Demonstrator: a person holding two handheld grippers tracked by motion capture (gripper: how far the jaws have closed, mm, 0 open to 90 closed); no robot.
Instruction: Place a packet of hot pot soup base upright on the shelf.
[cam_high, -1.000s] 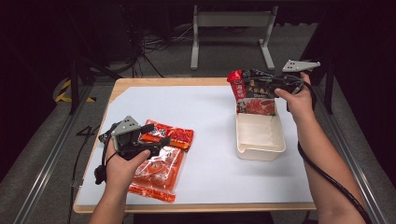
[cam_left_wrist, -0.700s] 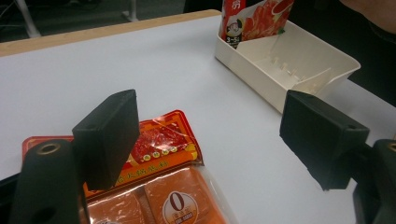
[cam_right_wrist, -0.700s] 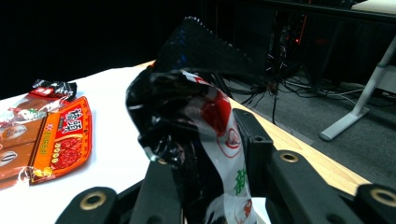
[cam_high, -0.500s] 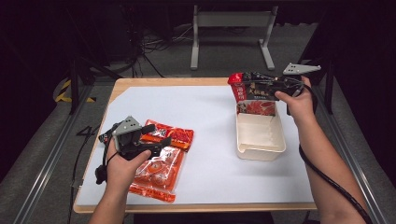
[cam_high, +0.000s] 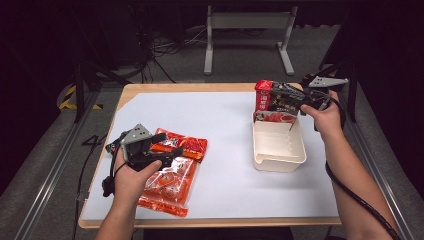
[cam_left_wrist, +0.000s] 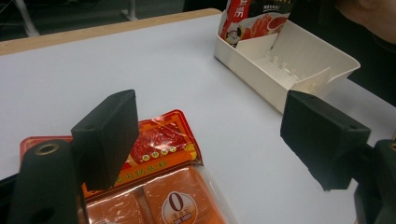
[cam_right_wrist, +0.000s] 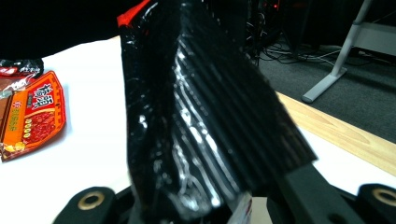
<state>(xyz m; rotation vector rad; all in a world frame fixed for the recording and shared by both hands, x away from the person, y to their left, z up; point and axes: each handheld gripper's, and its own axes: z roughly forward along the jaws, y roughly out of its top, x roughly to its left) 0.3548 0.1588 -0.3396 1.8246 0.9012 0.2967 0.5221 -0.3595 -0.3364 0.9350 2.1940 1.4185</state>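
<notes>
The right claw (cam_high: 292, 102) is clamped on the black-and-red pouch (cam_high: 275, 100), its lower end dipping into the far end of the cream tray (cam_high: 278, 159). The left claw (cam_high: 167, 150) hangs apart over two orange packets (cam_high: 172, 175) left on the desk (cam_high: 220, 130). In the right gripper view, the pouch hides the tray.

Packet (cam_high: 278, 102) seemingly entering tray (cam_high: 278, 150)
</notes>
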